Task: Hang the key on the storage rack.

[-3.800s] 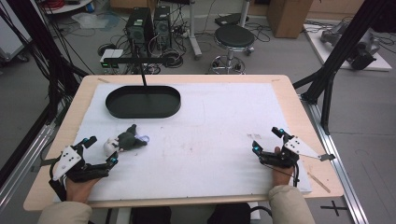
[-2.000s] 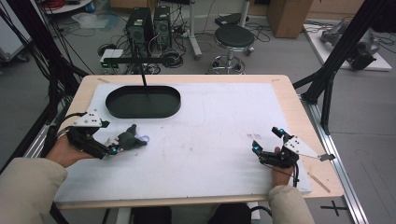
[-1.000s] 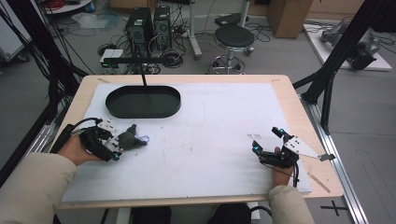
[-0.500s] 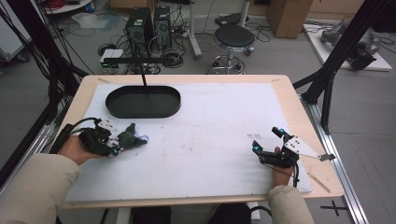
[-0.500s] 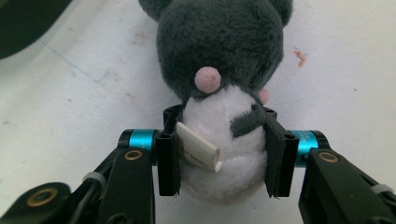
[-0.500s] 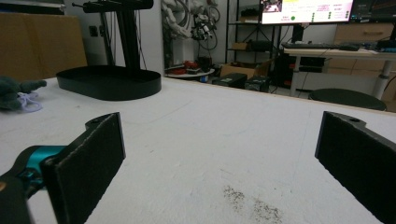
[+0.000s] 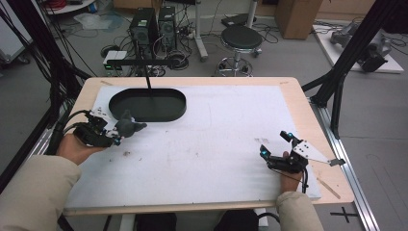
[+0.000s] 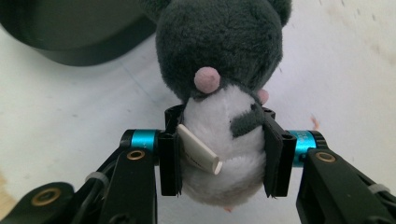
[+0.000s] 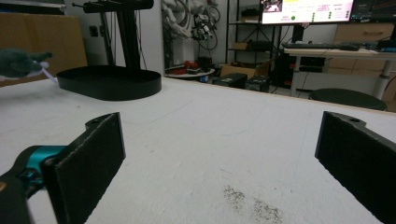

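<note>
A grey plush mouse (image 7: 128, 126) with a white belly and pink nose hangs just above the white table mat, near the front left rim of a black oval tray (image 7: 183, 103). My left gripper (image 7: 115, 133) is shut on it. In the left gripper view the pads squeeze the white belly of the plush mouse (image 8: 224, 70) inside the left gripper (image 8: 222, 158), with the tray (image 8: 70, 32) behind. My right gripper (image 7: 275, 144) rests at the front right of the mat, open. The right gripper view has the right gripper (image 9: 219, 158) with its jaws wide apart, and the tray (image 9: 112, 81) and the plush mouse (image 9: 18, 63) far off.
A thin black pole (image 7: 146, 77) rises behind the tray. A white mat (image 7: 216, 125) covers the wooden table (image 7: 308, 115). Black frame posts (image 7: 346, 62) stand at the right and left sides. A stool (image 7: 239, 37) and computer towers (image 7: 154, 24) are on the floor beyond.
The left gripper came from the front left corner to the plush mouse, shut on it, and has now lifted it away towards the tray. The right gripper has stayed still.
</note>
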{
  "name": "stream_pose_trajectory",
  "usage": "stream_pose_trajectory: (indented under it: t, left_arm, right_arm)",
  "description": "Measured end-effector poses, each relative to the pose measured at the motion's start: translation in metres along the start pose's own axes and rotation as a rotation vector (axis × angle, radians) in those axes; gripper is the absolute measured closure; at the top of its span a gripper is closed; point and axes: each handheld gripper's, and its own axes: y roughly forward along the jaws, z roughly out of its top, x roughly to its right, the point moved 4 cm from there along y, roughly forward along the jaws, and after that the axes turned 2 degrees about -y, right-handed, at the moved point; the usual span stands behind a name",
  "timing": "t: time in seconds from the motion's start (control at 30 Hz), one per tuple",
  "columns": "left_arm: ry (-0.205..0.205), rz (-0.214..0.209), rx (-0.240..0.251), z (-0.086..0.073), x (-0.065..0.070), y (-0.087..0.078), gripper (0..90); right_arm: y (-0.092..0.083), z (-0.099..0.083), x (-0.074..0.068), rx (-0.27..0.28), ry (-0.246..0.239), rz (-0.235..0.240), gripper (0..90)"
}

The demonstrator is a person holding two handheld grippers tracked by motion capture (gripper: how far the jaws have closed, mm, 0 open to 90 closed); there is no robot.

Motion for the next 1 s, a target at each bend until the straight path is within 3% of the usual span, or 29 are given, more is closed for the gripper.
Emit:
stream_pose_trajectory:
  t: [0.27,0.57,1.0]
  left_arm:
    - [-0.094,0.05,0.067,0.024,-0.008,-0.012,57.7]
    - [-0.163,0.09,0.122,0.055,-0.018,-0.028,57.7]
    - [-0.198,0.143,0.157,0.092,-0.026,-0.039,57.8]
  right_arm:
    - [0.0,0.0,0.0,0.0,-0.002,0.001,0.7]
    - [0.0,0.0,0.0,0.0,-0.002,0.001,0.7]
    - [0.0,0.0,0.0,0.004,-0.006,0.002,0.7]
